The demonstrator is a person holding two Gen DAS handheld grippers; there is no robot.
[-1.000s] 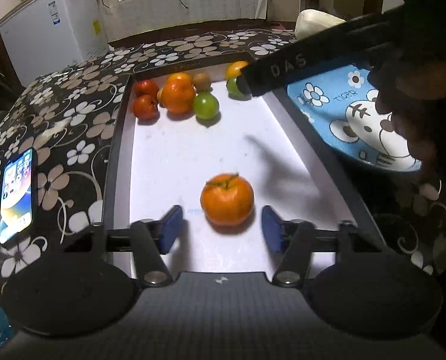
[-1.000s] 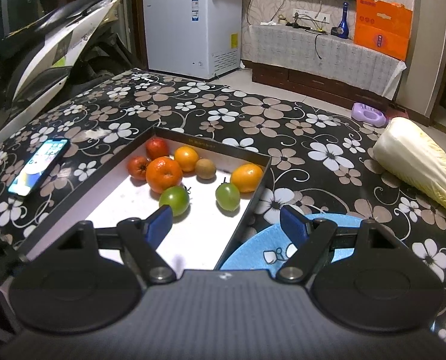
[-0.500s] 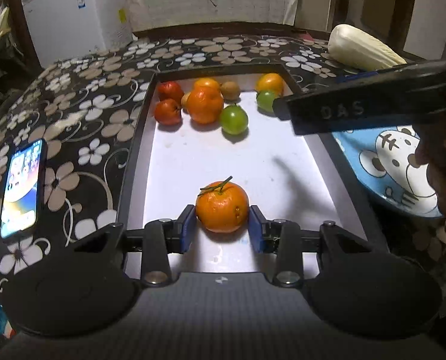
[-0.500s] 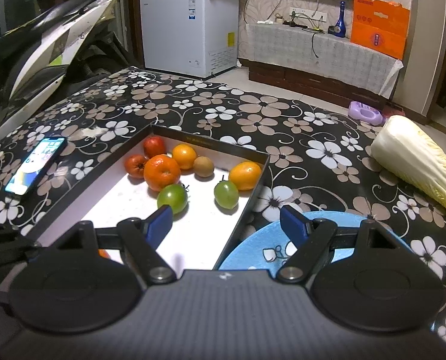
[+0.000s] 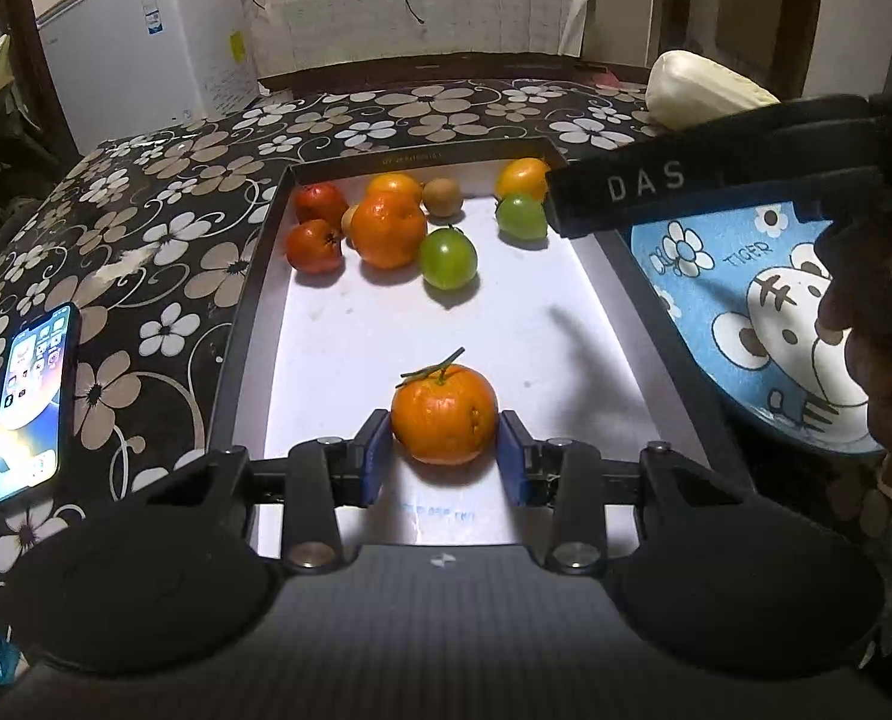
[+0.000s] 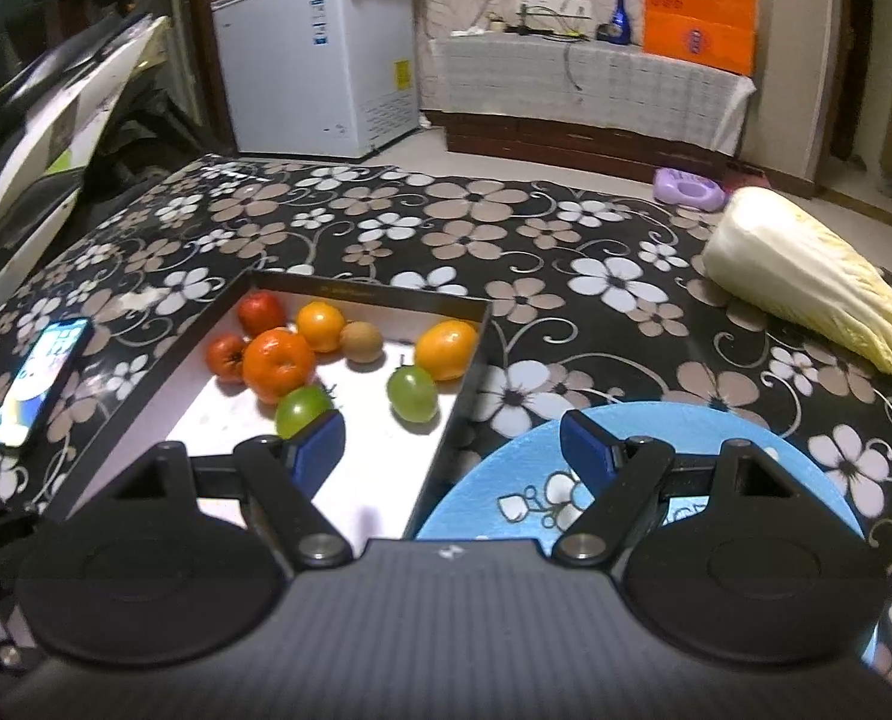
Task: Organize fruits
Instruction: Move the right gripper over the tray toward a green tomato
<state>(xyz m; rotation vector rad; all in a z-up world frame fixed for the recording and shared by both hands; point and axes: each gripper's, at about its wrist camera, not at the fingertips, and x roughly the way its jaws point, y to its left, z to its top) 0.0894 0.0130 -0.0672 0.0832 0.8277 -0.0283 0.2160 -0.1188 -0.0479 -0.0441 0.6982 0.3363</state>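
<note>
My left gripper (image 5: pixel 445 450) is shut on an orange tangerine (image 5: pixel 444 414) with a green stem, near the front of the white-floored tray (image 5: pixel 350 324). Both blue pads press its sides. Several fruits cluster at the tray's far end: a big orange (image 5: pixel 388 229), red fruits (image 5: pixel 314 246), green ones (image 5: pixel 448 258), a kiwi (image 5: pixel 442 197). My right gripper (image 6: pixel 452 450) stands open and empty, above the tray's right wall (image 6: pixel 446 444) and the blue plate (image 6: pixel 656 468). From the right wrist view the same fruits (image 6: pixel 278 363) lie at the tray's far end.
A lit phone (image 5: pixel 32 402) lies on the flowered tablecloth left of the tray. A napa cabbage (image 6: pixel 806 288) rests at the far right of the table. The right hand and its black gripper body (image 5: pixel 716 186) reach over the cartoon-tiger plate (image 5: pixel 764 312).
My left gripper's jaws have closed from wide apart onto the tangerine. The right gripper has rolled slightly and stayed open in place.
</note>
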